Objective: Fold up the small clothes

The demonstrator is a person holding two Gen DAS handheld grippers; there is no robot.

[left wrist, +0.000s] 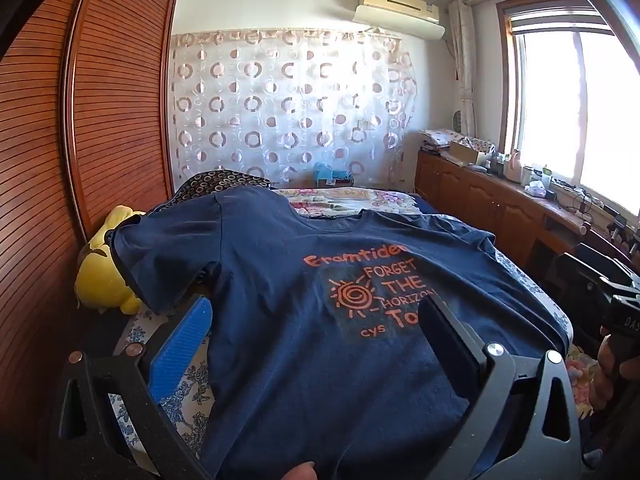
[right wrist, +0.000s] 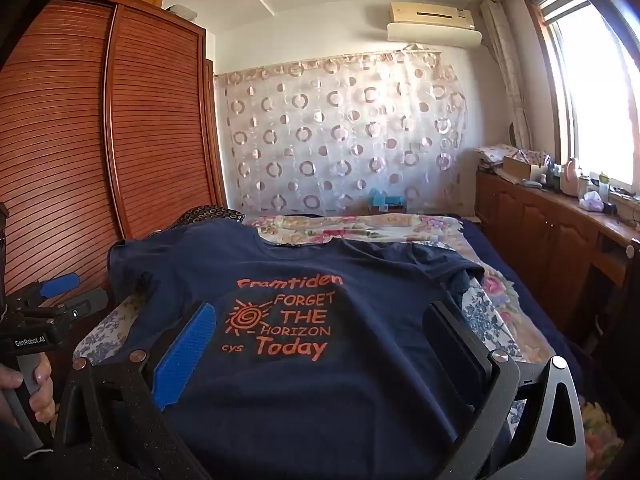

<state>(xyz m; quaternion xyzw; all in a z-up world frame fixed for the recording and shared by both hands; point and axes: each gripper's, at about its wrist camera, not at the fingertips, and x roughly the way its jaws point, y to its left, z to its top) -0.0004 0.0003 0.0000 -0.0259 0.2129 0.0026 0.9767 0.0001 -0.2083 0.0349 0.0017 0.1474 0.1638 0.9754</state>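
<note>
A navy T-shirt (left wrist: 288,312) is lying front side up on a bed (left wrist: 180,392) covered with a blue-and-white floral sheet, its collar pointing toward the far curtained wall.

In the left wrist view, the left gripper (left wrist: 316,332) is hovering low over the shirt's lower half with its fingers spread wide apart, gripping nothing; the blue-padded finger (left wrist: 182,354) is sitting just off the shirt's left edge over the sheet, and the black finger (left wrist: 448,340) is covering the end of the printed words. This view alone is showing a yellow plush toy (left wrist: 106,268) beside the wardrobe (left wrist: 48,152), the shirt's left sleeve (left wrist: 160,264) lifting off the bed, a fingertip at the bottom edge, and the other gripper's black body at the far right.

In the right wrist view, the right gripper (right wrist: 320,340) is likewise standing wide open above the shirt, holding nothing. Only here is the orange print (right wrist: 284,316) reading in full: "Framtiden, FORGET THE HORIZON, cys Today", beside a spiral sun. The person's left hand (right wrist: 24,388) is showing at the left edge, wrapping a grey handle below the left gripper.

The shirt is looking mostly flat, with slight wrinkles and a bunched right sleeve (right wrist: 452,268). A flowered quilt (right wrist: 360,228) is lying beyond the collar.
</note>
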